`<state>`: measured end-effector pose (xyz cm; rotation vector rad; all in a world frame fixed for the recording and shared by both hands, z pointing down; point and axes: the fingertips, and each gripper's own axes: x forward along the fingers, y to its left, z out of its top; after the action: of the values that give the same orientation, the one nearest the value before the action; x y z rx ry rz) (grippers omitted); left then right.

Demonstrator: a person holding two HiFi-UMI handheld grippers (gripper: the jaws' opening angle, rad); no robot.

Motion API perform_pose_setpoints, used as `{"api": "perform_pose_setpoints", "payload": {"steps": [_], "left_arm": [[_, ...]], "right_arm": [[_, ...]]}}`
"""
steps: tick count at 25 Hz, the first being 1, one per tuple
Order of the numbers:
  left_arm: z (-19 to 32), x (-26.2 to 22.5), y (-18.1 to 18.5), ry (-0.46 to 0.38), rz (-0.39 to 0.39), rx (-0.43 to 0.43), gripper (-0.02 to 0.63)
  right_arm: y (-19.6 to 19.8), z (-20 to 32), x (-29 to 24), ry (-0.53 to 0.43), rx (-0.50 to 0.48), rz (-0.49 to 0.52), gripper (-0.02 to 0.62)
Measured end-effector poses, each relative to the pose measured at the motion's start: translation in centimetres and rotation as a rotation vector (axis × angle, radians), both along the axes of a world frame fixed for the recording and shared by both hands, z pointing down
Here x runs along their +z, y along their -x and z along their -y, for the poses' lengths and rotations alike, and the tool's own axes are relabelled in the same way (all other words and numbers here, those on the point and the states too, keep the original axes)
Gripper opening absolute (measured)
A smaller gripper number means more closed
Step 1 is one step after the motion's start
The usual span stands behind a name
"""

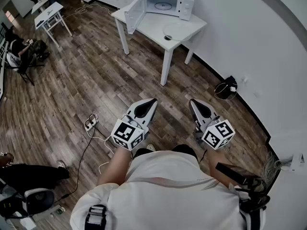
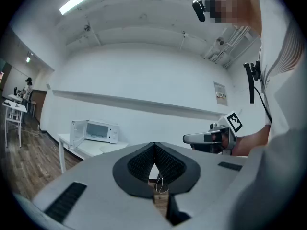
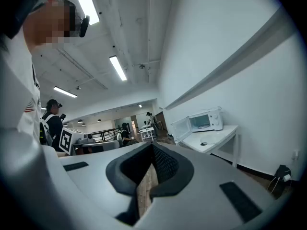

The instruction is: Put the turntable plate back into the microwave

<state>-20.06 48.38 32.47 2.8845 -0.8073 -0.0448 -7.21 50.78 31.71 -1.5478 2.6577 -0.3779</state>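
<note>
The left gripper [image 1: 151, 101] and right gripper [image 1: 192, 102] have their jaws together and empty, well apart from the surface [image 1: 144, 22]. The pale turntable plate [image 1: 175, 31] lies by the surface's near corner, outside the open microwave [image 1: 169, 2]. It is faint in the head view and clearer in the right gripper view.

Bright, even light from ceiling strips [image 3: 117, 67]; soft shadows; fisheye bending, dark vignetted corners.

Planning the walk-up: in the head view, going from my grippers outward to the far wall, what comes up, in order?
The left gripper and right gripper, side by side, both shut and empty → wood floor → white table → plate lying on the table → microwave with its door open.
</note>
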Motion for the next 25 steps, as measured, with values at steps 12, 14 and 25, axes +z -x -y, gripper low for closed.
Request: {"api": "perform_pose_setpoints", "payload": {"steps": [12, 14, 25], "left_arm": [[3.7, 1.7, 1.2, 0.021, -0.011, 0.025, 0.011], [4.6, 1.7, 1.0, 0.024, -0.011, 0.023, 0.011], [12.0, 1.5, -3.7, 0.023, 0.002, 0.011, 0.011]], "right_arm": [[1.2, 3.0, 1.8, 0.025, 0.03, -0.003, -0.003], [1.2, 3.9, 1.8, 0.025, 0.025, 0.0, -0.003], [-3.3, 11.6, 1.9, 0.021, 0.002, 0.028, -0.003]]}}
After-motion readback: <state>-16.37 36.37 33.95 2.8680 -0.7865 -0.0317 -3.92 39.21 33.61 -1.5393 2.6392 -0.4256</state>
